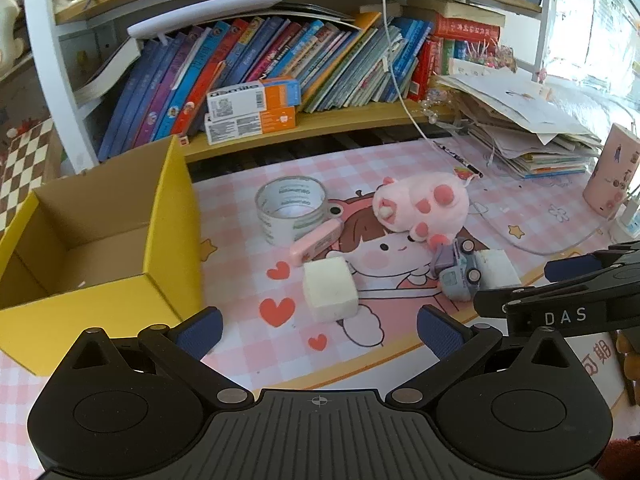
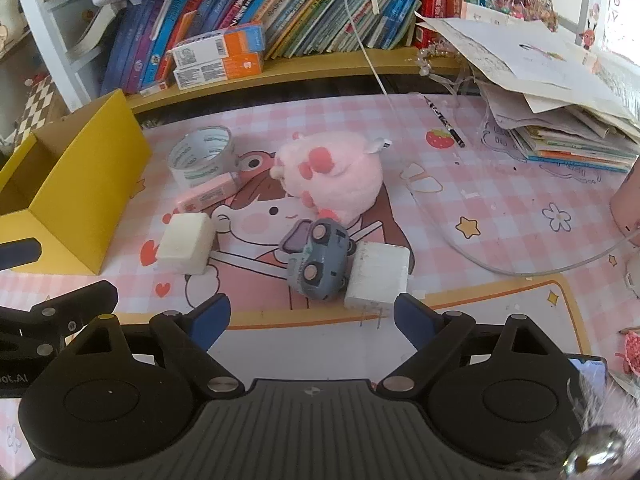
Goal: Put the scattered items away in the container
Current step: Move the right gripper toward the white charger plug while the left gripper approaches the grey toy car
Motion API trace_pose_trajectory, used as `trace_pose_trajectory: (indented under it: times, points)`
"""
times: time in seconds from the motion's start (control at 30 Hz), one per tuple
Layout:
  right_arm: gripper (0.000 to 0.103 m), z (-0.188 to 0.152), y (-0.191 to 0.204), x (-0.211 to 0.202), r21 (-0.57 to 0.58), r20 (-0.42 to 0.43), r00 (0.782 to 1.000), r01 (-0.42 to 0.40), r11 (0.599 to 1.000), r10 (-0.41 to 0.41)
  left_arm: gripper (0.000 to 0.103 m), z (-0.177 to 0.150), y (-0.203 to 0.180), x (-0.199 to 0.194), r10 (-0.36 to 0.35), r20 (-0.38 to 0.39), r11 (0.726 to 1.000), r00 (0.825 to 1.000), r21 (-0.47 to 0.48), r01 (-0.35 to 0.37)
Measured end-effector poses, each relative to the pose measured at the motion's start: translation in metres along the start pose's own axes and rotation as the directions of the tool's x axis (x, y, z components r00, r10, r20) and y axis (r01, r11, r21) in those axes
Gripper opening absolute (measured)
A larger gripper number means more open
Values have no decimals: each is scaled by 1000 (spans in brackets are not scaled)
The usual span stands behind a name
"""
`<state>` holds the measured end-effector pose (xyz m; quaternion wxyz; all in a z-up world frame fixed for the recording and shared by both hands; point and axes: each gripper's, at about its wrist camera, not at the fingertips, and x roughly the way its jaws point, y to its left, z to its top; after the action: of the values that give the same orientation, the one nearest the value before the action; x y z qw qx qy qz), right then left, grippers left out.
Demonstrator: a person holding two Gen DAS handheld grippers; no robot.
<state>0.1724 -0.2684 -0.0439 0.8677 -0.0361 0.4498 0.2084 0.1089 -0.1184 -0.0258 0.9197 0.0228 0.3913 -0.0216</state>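
My left hand-held gripper point(image 1: 318, 330), jaws apart and empty, faces the white block point(image 1: 330, 290) straight ahead; the yellow box point(image 1: 176, 216) sits left. My right hand-held gripper point(image 2: 312, 316) is also apart.

1. The left wrist view looks forward and down over the desk mat point(image 1: 248, 364) from near its front edge, with the yellow box point(image 1: 100, 248) close at left.
2. The right wrist view looks the same way, more to the right.
3. Both share the toy car point(image 1: 460, 276) point(image 2: 320, 260) and bookshelf point(image 1: 320, 120).

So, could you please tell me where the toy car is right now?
In the right wrist view, the toy car lies tipped on the mat, touching the right-hand white block, just in front of the pink plush.
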Motion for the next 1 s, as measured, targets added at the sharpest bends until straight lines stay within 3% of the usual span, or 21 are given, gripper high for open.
trace_pose_trajectory:
  times: [0.23,0.33,0.5,0.67,1.0]
  points:
    - [81,6,-14,16,45,-33,999,-7,999,8,103,4,-1,13,-180,-19,984,983,-18,180]
    - [79,7,-17,20,54,-31,1000,-2,999,4,103,5,0,16,-165,-11,986,986,-23,165]
    - [59,9,-26,26,94,-27,1000,0,996,2,103,7,-1,28,-126,-44,992,991,-14,126]
    - [50,12,-35,26,139,-3,1000,5,990,-5,103,6,-7,36,-95,-75,994,993,42,98]
    - [45,12,-42,40,142,-53,998,38,989,-31,102,16,-40,53,-180,-58,968,982,167,187]
